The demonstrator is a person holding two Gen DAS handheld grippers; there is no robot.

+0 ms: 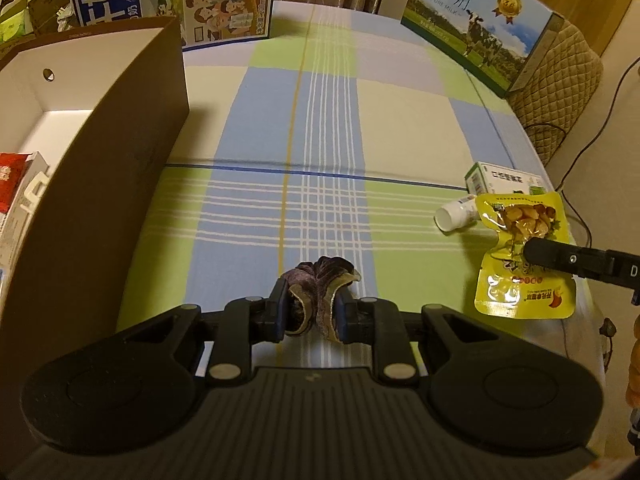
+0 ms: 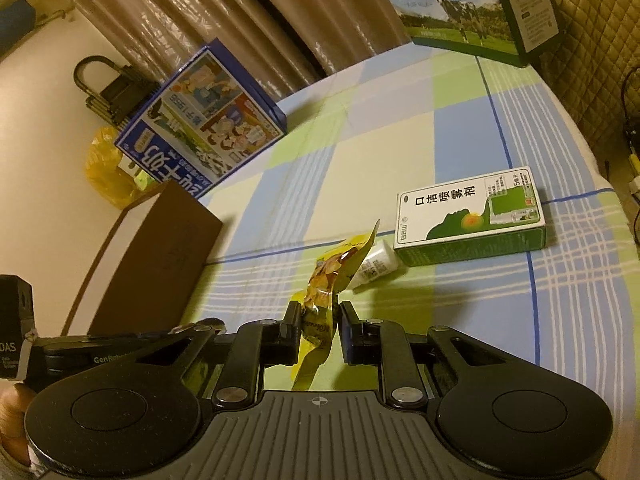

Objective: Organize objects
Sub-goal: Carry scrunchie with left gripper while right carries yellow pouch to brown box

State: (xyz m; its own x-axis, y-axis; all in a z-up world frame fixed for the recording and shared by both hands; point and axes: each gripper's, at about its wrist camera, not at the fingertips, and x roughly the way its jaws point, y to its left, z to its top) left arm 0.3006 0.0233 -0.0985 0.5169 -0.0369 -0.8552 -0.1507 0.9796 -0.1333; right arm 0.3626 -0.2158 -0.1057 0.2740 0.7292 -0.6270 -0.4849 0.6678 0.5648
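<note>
Left wrist view shows the left gripper [image 1: 310,314] closed on a purple velvet scrunchie [image 1: 320,280], whose folds bulge out in front of the two fingers, just above the checked cloth on the surface [image 1: 400,128]. To its left stands the open brown storage box [image 1: 120,168], with a red and white package [image 1: 16,184] already inside, so I judge that the loose things are meant to go there. One risk is that the soft scrunchie slips out when it is carried over the tall box wall, because only part of the fabric is pinched. Another risk is at the right side: the right gripper [image 2: 320,320] is clamped on the thin yellow snack pouch [image 2: 320,300], which hangs bent and twisted between the fingers, so it could slide out or swing against the small white bottle [image 2: 374,266] lying just beside it and make it roll. This bottle touches or nearly touches the green and white spray box [image 2: 472,216]; I cannot tell which. Both grippers are almost fully together, each with only a narrow gap filled by what it holds. If both move to the box at one time they may also collide, since the opening is on the left only. Milk cartons [image 1: 476,24] stand at the far edge.
</note>
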